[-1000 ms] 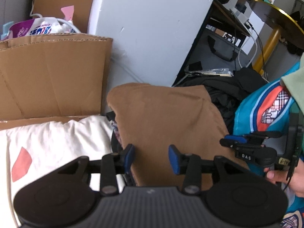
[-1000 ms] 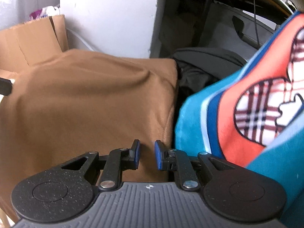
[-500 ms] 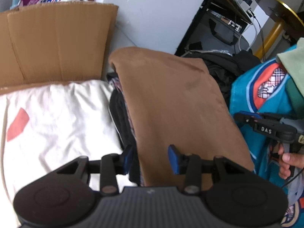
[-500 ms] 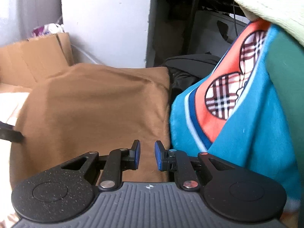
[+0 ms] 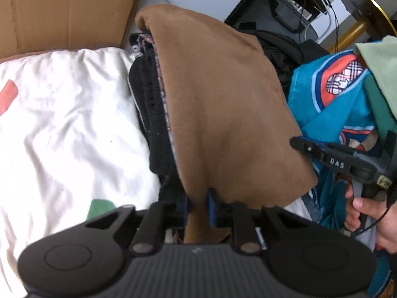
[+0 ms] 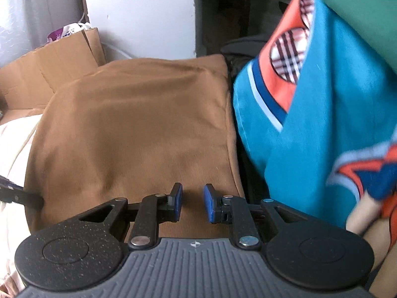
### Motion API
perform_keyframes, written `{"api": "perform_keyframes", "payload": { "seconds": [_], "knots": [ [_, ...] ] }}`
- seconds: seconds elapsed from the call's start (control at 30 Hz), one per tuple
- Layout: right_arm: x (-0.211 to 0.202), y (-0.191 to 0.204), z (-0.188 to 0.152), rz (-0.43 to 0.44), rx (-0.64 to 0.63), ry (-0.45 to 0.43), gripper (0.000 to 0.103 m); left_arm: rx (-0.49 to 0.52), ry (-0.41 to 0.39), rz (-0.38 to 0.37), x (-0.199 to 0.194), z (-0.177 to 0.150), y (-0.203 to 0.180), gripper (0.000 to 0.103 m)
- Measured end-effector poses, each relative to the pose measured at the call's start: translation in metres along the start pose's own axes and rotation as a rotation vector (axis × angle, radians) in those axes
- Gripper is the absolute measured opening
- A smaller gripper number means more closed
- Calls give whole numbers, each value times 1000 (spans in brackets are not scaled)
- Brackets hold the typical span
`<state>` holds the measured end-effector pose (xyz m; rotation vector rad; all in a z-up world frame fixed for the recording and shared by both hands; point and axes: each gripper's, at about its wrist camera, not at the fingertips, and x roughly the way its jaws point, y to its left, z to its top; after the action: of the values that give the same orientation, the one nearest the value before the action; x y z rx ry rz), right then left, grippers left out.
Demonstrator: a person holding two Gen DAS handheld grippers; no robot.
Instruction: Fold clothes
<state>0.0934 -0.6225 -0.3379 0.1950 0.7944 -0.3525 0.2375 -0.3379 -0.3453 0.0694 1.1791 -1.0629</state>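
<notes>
Two handheld grippers work at the near edge of a folded brown garment (image 5: 223,114) that tops a stack of dark clothes (image 5: 153,124) lying on a white sheet (image 5: 67,129). Nearest the lens in the left wrist view, the left gripper (image 5: 198,207) is closing its blue pads on a pinch of the brown cloth's near hem, the fabric pressed between them. In the right wrist view, the right gripper (image 6: 192,203) hovers just over the same hem near the garment's right-hand corner, its jaws parting slightly with nothing between them; a person's hand (image 5: 372,213) grips its handle. Beside the brown garment lies a teal garment (image 6: 322,114) with an orange plaid print. Beyond stand a cardboard box (image 5: 64,12) and a white wall (image 6: 144,12).
</notes>
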Motion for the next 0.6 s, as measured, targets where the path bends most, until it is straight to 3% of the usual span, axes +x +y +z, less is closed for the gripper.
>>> {"api": "perform_keyframes", "payload": {
  "seconds": [0.37,0.6],
  "knots": [
    [-16,-19,-42,-53,54,73,26,-10,51,31,2,-5,5,16],
    [-36,-24,-51,-57,106,80,26,-28,66,69,-30,-8,9,17]
  ]
}}
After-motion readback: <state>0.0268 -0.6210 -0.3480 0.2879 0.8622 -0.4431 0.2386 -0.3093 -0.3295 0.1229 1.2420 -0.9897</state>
